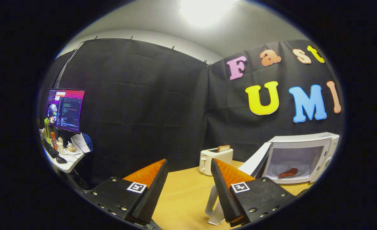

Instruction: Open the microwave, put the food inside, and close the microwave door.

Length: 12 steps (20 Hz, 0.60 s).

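**Food sits inside open microwave as tongs hang free**

While its door (253, 164) stands swung wide toward the middle of the wooden counter (183, 191), a white microwave (303, 156) rests near the counter's far right corner, its pale cavity lit and plainly visible. Inside, on the round glass turntable, lies the food (288, 173): a small, flat, reddish-brown piece, irregular in outline and darker at its edges, lying slightly right of the cavity's centre. The tongs (188, 182) hover above the counter with fingers spread wide apart and nothing between them; bare wood shows in the gap. The open door's lower corner and white handle appear just beside the right-hand finger, though whether they touch cannot be told. Beyond the fingers, toward the counter's back edge, a white toaster (214, 159) holds a slice of bread (223, 148) standing up out of one slot. Well apart from the counter, a separate white desk (64, 159) carries a lit monitor (65, 110), a keyboard, a mouse, bottles and papers. Black cloth forms the booth's wall (137, 105) behind everything.
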Each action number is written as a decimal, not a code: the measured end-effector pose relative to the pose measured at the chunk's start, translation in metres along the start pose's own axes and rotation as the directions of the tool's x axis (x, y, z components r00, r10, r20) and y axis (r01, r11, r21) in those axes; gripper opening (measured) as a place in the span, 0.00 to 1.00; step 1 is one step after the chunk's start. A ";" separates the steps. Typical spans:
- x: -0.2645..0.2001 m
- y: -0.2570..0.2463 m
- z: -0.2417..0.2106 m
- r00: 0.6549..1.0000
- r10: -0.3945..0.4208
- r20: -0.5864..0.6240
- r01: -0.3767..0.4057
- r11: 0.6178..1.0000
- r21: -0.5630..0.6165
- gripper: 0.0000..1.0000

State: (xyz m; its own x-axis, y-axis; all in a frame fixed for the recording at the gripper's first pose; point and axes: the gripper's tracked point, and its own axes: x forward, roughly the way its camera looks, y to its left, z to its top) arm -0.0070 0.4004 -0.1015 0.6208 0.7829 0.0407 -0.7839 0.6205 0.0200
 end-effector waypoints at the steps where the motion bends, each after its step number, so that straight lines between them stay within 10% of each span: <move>1: 0.007 0.007 -0.007 0.999 0.031 -0.022 -0.030 0.999 0.019 0.80; 8: 0.013 -0.032 -0.083 0.979 -0.052 -0.198 0.075 0.991 0.109 0.04; 12: -0.011 -0.052 -0.087 0.972 -0.154 -0.178 0.160 0.987 0.016 0.04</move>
State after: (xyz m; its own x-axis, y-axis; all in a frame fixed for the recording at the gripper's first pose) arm 0.0274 0.3637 -0.1896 0.7261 0.6730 -0.1413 -0.6747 0.7369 0.0423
